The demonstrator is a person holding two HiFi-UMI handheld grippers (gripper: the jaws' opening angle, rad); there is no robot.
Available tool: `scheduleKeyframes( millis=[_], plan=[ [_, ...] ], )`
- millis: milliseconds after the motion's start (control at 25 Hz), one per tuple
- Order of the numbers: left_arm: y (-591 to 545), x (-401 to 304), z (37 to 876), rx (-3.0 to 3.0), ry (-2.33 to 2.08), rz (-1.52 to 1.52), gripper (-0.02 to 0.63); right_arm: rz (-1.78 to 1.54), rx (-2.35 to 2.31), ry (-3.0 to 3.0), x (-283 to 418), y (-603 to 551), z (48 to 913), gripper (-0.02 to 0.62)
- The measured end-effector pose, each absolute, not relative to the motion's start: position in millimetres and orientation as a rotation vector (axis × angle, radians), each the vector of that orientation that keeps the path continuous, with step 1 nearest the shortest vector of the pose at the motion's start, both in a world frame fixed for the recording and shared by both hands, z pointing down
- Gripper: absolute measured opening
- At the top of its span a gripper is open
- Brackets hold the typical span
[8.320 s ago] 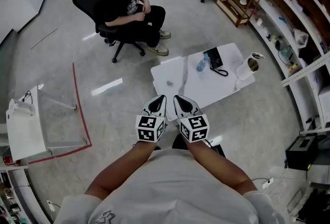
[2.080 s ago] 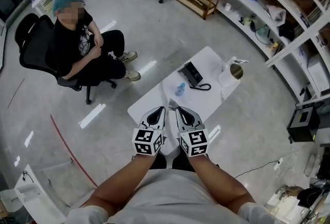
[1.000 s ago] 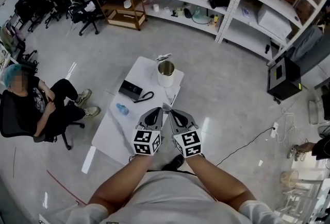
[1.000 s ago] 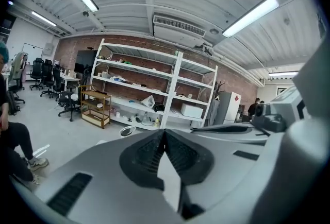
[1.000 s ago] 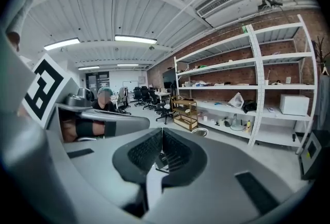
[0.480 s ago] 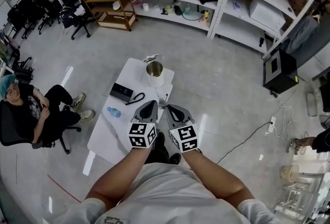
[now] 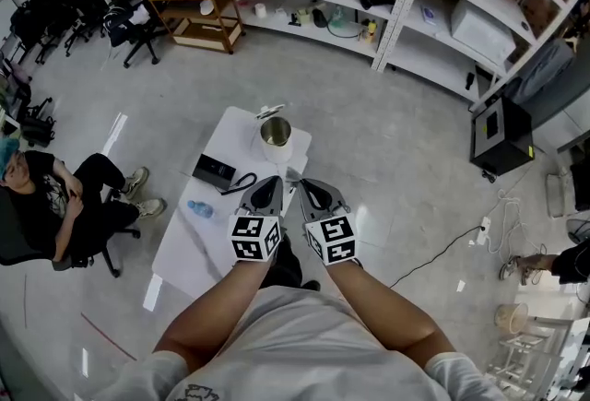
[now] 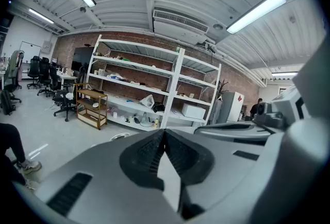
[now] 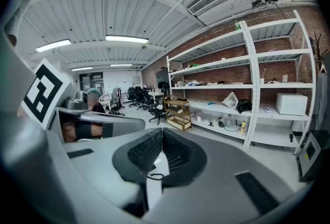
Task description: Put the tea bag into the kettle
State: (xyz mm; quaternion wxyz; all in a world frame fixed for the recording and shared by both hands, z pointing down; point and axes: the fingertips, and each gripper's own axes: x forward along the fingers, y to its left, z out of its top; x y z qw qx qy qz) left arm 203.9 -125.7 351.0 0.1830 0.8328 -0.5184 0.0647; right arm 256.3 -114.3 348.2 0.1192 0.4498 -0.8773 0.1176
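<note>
seemingly, right gripper point(image 7: 297, 180) closed; tea bag indiscernible

Pale tea bag point(image 7: 291, 174) in right jaws, open-lidded kettle point(image 7: 276, 140) upright beyond

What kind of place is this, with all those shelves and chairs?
It looks like a lab or workshop rather than a home. Long white shelving stocked with gear lines a brick wall, rolling office chairs cluster at the far left, and a small white table stands alone on a bare polished floor.

Grey floor point(image 7: 396, 150), white shelving point(image 8: 175, 89) w/ brick wall point(image 8: 67, 53), office chairs point(image 7: 134, 21), strip lights point(image 8: 255, 11)
</note>
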Motion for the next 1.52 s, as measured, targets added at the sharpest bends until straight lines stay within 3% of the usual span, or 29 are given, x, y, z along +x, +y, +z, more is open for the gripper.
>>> scheduleKeyframes(
  millis=[920, 1520],
  plan=[
    [-283.6, 164.7, 377.7, 2.298, -1.45, 0.224, 0.008, 0.39, 1.246, -2.527, 214.0, -285.2, 374.6, 0.012],
    [-362.6, 143.3, 416.5, 2.032, -1.706, 0.204, 0.008, 0.352, 0.802, -2.587, 190.9, -375.1, 419.3, 0.012]
  ],
)
